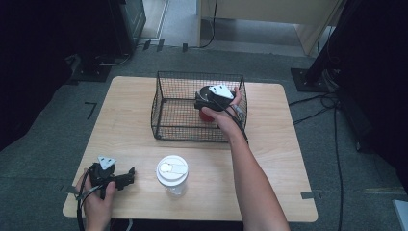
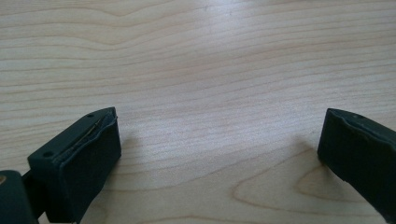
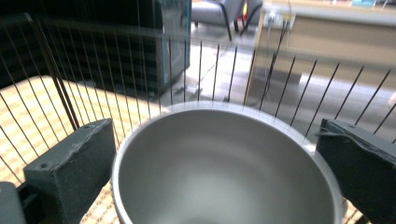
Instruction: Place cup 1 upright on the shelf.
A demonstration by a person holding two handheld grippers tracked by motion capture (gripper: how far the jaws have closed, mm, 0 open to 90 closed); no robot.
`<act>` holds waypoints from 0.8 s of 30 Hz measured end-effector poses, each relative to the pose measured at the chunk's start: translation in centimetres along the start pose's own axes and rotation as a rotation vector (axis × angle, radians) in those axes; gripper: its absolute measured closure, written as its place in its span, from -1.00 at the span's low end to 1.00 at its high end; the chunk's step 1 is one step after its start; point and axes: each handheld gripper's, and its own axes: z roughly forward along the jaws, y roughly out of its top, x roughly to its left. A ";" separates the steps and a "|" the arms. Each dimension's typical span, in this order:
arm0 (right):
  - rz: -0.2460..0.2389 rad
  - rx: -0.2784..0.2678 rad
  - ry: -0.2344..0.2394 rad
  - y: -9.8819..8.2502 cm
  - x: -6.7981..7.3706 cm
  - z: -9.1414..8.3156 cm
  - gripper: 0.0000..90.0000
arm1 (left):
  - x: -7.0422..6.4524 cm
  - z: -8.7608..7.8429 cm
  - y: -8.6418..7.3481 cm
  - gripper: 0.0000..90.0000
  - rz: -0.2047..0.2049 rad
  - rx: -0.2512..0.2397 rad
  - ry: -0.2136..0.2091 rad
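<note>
A bowl, red outside and grey inside, sits in the right part of a black wire basket on the wooden table. My right gripper reaches down into the basket from above the bowl. In the right gripper view its jaws stand wide apart on either side of the bowl's rim, and the pads do not press on it. My left gripper rests on the table near the front left corner. It is open, with only bare wood between its jaws.
A clear jar with a white lid stands upright near the front edge, just right of the left gripper. The basket's wire walls rise close around the bowl. Cables and dark stands lie on the floor around the table.
</note>
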 end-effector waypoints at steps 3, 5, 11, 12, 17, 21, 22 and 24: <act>-0.006 -0.040 0.026 0.9 0.1 -0.5 -1.00 | 0.0 0.0 0.0 -1.00 0.000 0.001 0.000; -0.004 -0.060 0.035 1.5 0.2 -0.8 -1.00 | 0.0 0.0 0.0 -1.00 -0.002 -0.001 0.000; 0.027 -0.128 0.057 3.5 0.1 -1.9 -1.00 | 0.0 0.0 0.0 -1.00 0.001 0.000 0.000; 0.035 -0.141 0.061 3.8 0.1 -2.2 -1.00 | 0.0 0.0 0.0 -1.00 0.001 0.000 0.000; 0.058 -0.190 0.079 4.9 -0.1 -3.9 -1.00 | 0.0 0.0 0.0 -1.00 -0.001 -0.001 0.000; 0.056 -0.205 0.065 5.3 -0.1 -5.3 -1.00 | 0.0 0.0 0.0 -1.00 -0.002 -0.002 0.000; 0.051 -0.207 0.063 5.3 -0.1 -5.6 -1.00 | 0.0 0.0 0.0 -1.00 -0.002 -0.001 0.000; 0.041 -0.203 0.050 5.1 -0.1 -6.3 -1.00 | 0.0 0.1 0.1 -1.00 -0.001 0.002 -0.001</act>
